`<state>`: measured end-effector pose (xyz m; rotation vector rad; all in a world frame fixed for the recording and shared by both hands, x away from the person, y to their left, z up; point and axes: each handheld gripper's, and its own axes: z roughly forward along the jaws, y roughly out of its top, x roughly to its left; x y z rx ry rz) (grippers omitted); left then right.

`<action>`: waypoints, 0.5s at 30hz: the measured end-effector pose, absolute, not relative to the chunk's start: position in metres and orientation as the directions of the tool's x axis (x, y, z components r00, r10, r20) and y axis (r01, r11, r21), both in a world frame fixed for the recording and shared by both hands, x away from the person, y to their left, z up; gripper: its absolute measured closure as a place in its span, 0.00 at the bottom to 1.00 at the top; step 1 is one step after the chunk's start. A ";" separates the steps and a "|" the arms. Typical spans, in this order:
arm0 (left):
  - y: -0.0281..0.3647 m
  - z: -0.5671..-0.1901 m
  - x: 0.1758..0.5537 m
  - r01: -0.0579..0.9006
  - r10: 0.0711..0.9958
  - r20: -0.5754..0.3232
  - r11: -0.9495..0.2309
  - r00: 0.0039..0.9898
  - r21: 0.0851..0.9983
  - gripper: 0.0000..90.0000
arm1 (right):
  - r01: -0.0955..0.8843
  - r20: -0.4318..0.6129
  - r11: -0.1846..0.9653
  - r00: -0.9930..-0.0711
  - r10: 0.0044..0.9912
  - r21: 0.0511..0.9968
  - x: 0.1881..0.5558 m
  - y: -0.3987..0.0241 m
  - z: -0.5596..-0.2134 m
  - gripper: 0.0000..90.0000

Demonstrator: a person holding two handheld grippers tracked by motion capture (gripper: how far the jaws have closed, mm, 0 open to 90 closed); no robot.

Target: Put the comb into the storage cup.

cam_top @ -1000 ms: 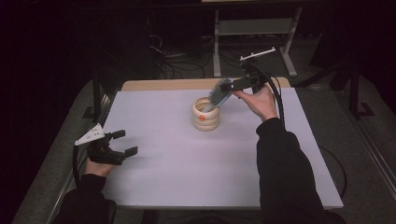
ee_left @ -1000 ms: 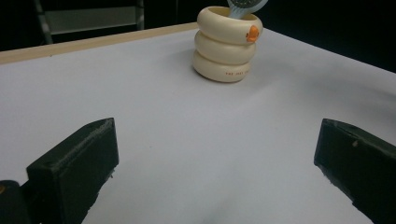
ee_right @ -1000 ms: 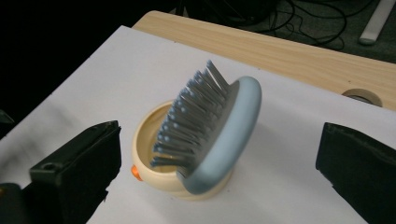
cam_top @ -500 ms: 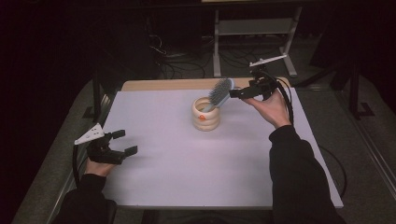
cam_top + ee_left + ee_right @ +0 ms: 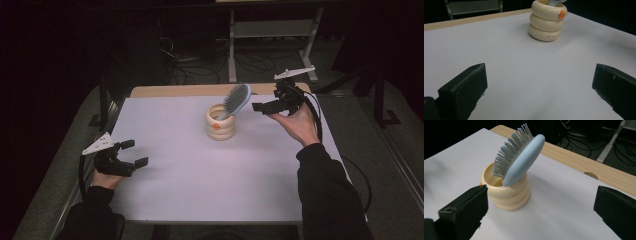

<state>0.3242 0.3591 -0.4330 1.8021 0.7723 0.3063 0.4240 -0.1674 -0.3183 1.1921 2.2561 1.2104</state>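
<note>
From where I stand, the right tool (image 5: 264, 106) is held up above the far right part of the counter (image 5: 200, 190), its two black jaws spread wide with nothing between them. Just off its tips, a little lower and toward the middle of the counter, stands the cream holder (image 5: 220, 122), a pot shaped like three stacked rings with a small orange mark on its top ring. The blue hairbrush (image 5: 236, 99) stands in that holder handle-down, its oval head tilted up and leaning over the rim toward the right tool, close to it but not touching. In the right gripper view the hairbrush (image 5: 520, 157) rises between the jaws and farther off, bristles turned to the left jaw's side and smooth back to the right, while the holder (image 5: 506, 191) sits just past the left jaw.

The left tool (image 5: 131, 153) hangs low near the counter's near left edge, released as well, jaws parted and empty. The holder is well apart from it, ahead and off to its right; in the left gripper view the holder (image 5: 547, 21) shows far beyond the open jaws, with bare white counter (image 5: 524, 75) between.

A strip of wood (image 5: 195, 90) borders the counter's far edge, beyond the holder.
</note>
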 end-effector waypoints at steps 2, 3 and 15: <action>0.359 -0.433 0.324 0.355 0.636 -0.159 -0.193 0.755 0.915 0.00 | 0.520 0.102 0.293 -0.603 0.791 0.802 0.422 -0.170 -0.320 0.00; 0.359 -0.433 0.324 0.355 0.635 -0.159 -0.193 0.756 0.915 0.00 | 0.520 0.101 0.294 -0.603 0.791 0.802 0.421 -0.171 -0.321 0.00; 0.359 -0.433 0.323 0.349 0.637 -0.153 -0.193 0.756 0.917 0.00 | 0.498 0.103 0.285 -0.617 0.780 0.819 0.401 -0.182 -0.342 0.00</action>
